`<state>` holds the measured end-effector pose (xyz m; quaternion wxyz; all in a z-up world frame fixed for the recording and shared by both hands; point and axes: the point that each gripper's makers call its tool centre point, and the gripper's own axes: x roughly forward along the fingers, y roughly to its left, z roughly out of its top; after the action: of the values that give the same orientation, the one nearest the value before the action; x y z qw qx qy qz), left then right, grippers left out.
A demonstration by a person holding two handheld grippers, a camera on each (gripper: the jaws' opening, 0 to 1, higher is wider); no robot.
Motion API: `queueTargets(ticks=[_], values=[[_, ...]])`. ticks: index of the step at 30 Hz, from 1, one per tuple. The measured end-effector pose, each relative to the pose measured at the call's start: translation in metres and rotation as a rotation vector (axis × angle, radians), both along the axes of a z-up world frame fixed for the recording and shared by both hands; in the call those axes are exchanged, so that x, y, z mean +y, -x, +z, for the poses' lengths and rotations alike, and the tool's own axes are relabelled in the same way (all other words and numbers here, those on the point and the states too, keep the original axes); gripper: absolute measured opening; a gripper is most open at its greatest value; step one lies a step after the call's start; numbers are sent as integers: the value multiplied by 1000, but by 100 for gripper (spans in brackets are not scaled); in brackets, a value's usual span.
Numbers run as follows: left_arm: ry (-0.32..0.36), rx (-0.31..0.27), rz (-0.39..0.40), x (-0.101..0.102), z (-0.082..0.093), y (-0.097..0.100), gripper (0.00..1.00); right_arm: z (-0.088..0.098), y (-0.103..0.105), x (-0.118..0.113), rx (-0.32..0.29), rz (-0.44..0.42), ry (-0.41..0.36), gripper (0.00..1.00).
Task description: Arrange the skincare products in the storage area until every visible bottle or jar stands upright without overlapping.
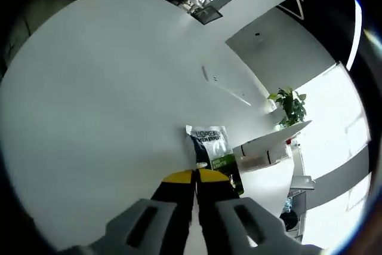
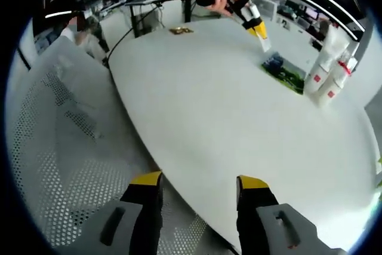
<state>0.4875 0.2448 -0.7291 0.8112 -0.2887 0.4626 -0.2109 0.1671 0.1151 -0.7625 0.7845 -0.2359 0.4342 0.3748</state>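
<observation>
My left gripper (image 1: 195,177), jaws together and holding nothing, hovers just short of the flat L'Oréal sachet (image 1: 210,148); my right gripper (image 2: 200,186) gapes empty.

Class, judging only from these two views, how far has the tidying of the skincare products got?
Done: two white bottles stand upright at the table edge. In hand: the left gripper, jaws together, reaches the flat-lying sachet; whether it grips it is unclear. Left: standing that sachet up. The right gripper is open and idle.

White oval table (image 2: 239,123), mesh chair (image 2: 65,147), potted plant (image 1: 290,104) by bright windows (image 1: 334,123)
</observation>
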Motion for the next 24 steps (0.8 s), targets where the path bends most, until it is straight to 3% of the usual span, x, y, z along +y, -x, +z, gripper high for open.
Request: queueTargets(ticks=[5, 7, 12, 18, 24], values=[[-62, 22, 0, 7, -16, -12, 0, 1, 1, 3, 1, 9, -12, 50], [-27, 28, 13, 3, -15, -16, 0, 1, 1, 3, 1, 16, -10, 49], [-74, 31, -1, 4, -20, -19, 0, 2, 2, 6, 4, 25, -26, 48], [-263, 82, -118, 18, -39, -10, 0, 3, 4, 9, 5, 37, -36, 47], [-295, 79, -159, 12, -37, -17, 0, 2, 4, 9, 7, 40, -36, 47]])
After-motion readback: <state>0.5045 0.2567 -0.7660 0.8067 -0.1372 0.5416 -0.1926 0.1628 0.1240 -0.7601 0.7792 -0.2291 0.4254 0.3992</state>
